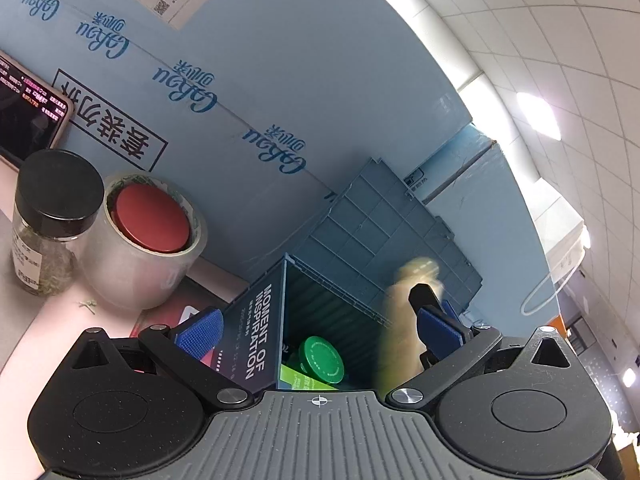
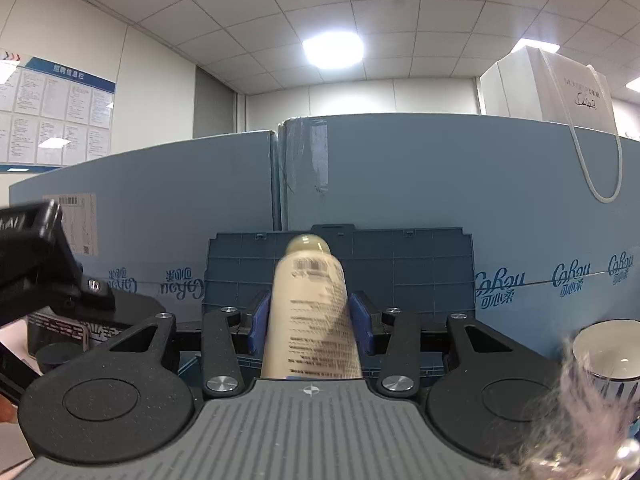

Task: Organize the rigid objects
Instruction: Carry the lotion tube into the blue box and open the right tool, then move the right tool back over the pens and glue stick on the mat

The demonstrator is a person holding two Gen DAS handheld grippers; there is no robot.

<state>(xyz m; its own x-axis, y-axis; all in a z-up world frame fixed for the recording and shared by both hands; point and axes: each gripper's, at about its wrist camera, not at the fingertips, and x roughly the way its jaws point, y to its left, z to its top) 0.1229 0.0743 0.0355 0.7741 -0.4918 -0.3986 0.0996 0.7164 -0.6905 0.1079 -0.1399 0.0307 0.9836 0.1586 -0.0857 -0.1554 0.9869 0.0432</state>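
Note:
My right gripper (image 2: 311, 322) is shut on a cream bottle (image 2: 312, 312), held upright in front of the blue-grey storage bin's raised lid (image 2: 420, 264). In the left wrist view the same bottle (image 1: 400, 320) shows blurred over the bin (image 1: 320, 304), gripped by the other gripper's fingers (image 1: 436, 328). My left gripper (image 1: 320, 332) is open and empty at the bin's near-left corner. Inside the bin lie a green-capped container (image 1: 322, 360) and a dark box printed "MOMENT OF INSPIRATION" (image 1: 256, 336).
A spice jar with a black lid (image 1: 48, 220) and a tape roll with a red-lidded item inside (image 1: 140, 240) stand left of the bin. A phone (image 1: 28, 116) leans on blue cartons (image 1: 240, 60). A white cup (image 2: 608, 352) and a furry item (image 2: 576, 420) sit right.

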